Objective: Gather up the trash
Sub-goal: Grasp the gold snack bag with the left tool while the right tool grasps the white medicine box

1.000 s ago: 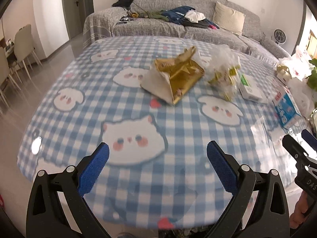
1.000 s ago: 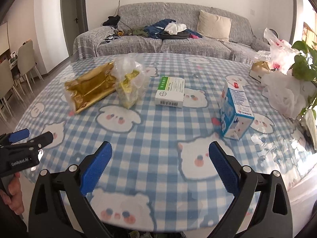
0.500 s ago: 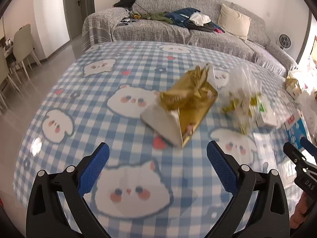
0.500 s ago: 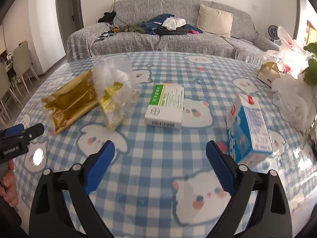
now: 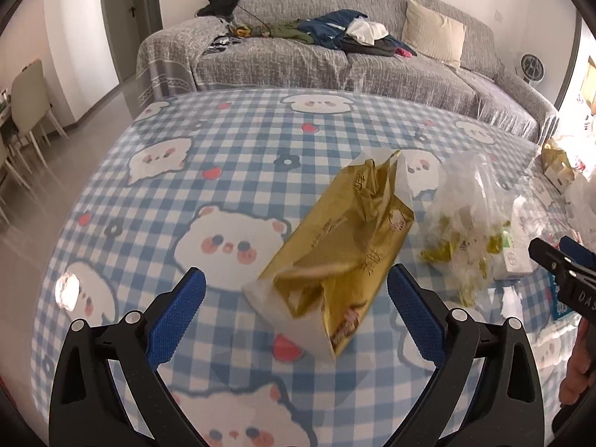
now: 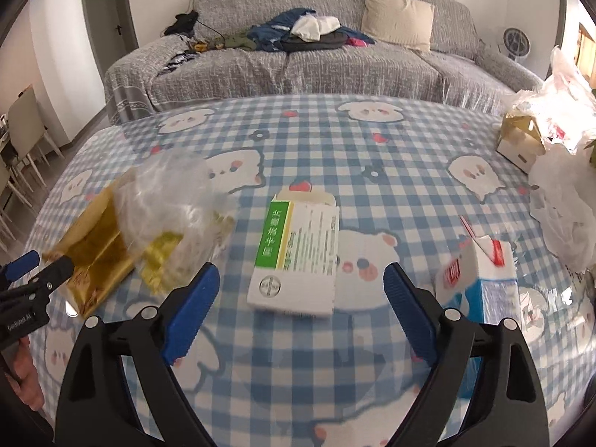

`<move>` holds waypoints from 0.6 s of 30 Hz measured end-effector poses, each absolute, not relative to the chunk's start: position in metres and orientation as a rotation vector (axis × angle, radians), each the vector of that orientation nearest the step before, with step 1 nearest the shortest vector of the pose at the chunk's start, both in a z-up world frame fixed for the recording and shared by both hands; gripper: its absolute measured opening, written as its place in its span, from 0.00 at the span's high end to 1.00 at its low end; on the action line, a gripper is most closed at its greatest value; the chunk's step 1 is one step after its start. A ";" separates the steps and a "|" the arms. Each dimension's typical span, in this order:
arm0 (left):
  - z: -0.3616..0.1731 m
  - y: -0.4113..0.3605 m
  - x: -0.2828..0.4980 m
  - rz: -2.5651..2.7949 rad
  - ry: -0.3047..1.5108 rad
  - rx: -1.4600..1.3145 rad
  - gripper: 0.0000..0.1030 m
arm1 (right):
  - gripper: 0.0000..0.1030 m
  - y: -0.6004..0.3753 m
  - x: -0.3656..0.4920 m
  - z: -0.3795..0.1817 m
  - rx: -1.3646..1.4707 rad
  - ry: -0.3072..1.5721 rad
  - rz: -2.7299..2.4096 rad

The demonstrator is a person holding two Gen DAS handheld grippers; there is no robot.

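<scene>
A crumpled gold foil bag (image 5: 335,260) lies on the blue checked table; its near end sits between the fingers of my open left gripper (image 5: 296,314). A clear plastic bag (image 5: 469,223) with yellow wrappers lies just right of it. In the right wrist view my open right gripper (image 6: 300,314) hovers just before a white and green medicine box (image 6: 298,257). The plastic bag (image 6: 171,216) and gold bag (image 6: 97,253) lie to its left, and a blue and white carton (image 6: 480,283) stands to its right. Neither gripper holds anything.
White plastic bags (image 6: 562,201) and a small gold box (image 6: 517,141) crowd the table's right edge. A grey sofa (image 5: 335,56) with clothes stands behind the table. Dining chairs (image 5: 26,108) stand at the far left. The other gripper's tip (image 5: 562,264) shows at the right.
Both grippers have moved forward over the table. The gold bag now sits between the left fingers, and the medicine box is close before the right gripper. Both stayed open.
</scene>
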State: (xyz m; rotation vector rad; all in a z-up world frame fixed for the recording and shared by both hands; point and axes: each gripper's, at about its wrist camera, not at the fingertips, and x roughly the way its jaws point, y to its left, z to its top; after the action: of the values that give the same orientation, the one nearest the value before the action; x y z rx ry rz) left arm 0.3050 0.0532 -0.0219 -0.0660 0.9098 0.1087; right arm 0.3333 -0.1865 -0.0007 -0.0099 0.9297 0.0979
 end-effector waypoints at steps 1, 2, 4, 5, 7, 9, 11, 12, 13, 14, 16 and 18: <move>-0.023 0.053 0.309 0.106 0.914 -0.063 0.09 | 0.18 -0.186 0.337 -0.002 -0.008 0.937 0.097; -0.023 0.053 0.313 0.102 0.916 -0.063 0.09 | 0.19 -0.186 0.341 -0.004 -0.007 0.946 0.096; -0.025 0.052 0.320 0.094 0.923 -0.057 0.09 | 0.20 -0.185 0.349 -0.010 -0.007 0.965 0.097; -0.027 0.051 0.323 0.092 0.926 -0.053 0.10 | 0.21 -0.183 0.352 -0.013 -0.009 0.974 0.096; -0.031 0.049 0.331 0.094 0.940 -0.041 0.13 | 0.22 -0.181 0.358 -0.018 -0.016 0.986 0.094; -0.035 0.048 0.338 0.086 0.950 -0.042 0.16 | 0.23 -0.181 0.364 -0.021 -0.013 0.994 0.089; -0.039 0.047 0.344 0.086 0.959 -0.045 0.18 | 0.23 -0.182 0.370 -0.025 0.000 1.000 0.088; -0.042 0.047 0.348 0.086 0.969 -0.046 0.20 | 0.24 -0.183 0.374 -0.027 0.002 1.005 0.084; -0.044 0.046 0.350 0.086 0.976 -0.045 0.23 | 0.25 -0.183 0.376 -0.031 0.006 1.012 0.080; -0.047 0.045 0.352 0.087 0.983 -0.042 0.25 | 0.26 -0.184 0.378 -0.034 0.016 1.020 0.082; -0.052 0.045 0.356 0.093 0.998 -0.043 0.33 | 0.28 -0.183 0.381 -0.039 0.018 1.031 0.078; -0.058 0.044 0.358 0.094 1.014 -0.049 0.40 | 0.29 -0.183 0.385 -0.044 0.020 1.041 0.070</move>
State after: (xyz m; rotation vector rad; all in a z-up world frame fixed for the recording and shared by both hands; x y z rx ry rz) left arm 0.3582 0.0443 -0.0578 -0.0486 1.0144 0.0941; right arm 0.3847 -0.1833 -0.0437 0.0203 1.0414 0.0696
